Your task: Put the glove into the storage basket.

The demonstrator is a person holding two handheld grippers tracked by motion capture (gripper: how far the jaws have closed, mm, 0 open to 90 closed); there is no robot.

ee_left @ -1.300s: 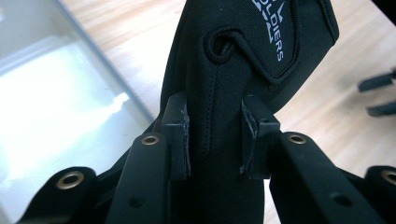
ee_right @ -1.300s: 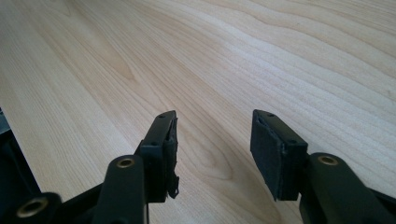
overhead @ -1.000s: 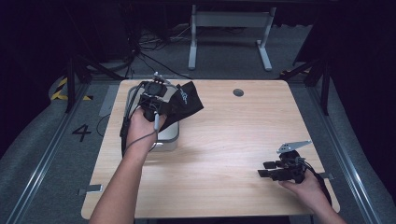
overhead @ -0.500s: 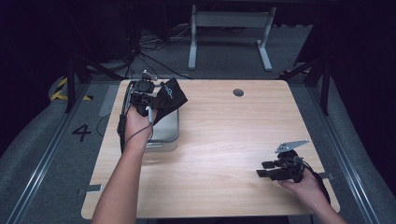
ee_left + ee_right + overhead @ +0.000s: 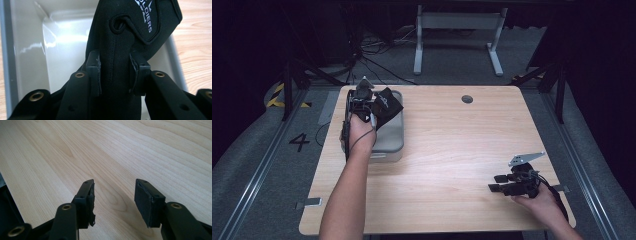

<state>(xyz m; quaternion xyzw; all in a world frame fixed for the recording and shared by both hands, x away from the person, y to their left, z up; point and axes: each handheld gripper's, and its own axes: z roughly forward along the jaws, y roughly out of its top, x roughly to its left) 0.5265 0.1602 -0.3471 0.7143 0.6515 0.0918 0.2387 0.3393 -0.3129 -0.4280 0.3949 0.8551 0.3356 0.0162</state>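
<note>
High view: left gripper (image 5: 363,93) at the far left of the table (image 5: 452,150), over the grey bin (image 5: 393,145), carrying a black neoprene sleeve (image 5: 384,106) that hangs above the bin's far end. Right gripper (image 5: 504,183) rests near the right edge, well apart from the bin.

Left gripper view: jaws partly closed, pads pinching a fold of the sleeve; the pale bin interior lies directly beyond it.

Right gripper view: jaws standing apart, nothing between them, bare wood below.

Judged step: placing the sleeve into the bin. Next move likely calls for lowering until the fabric settles inside the walls, then opening the left jaws.
</note>
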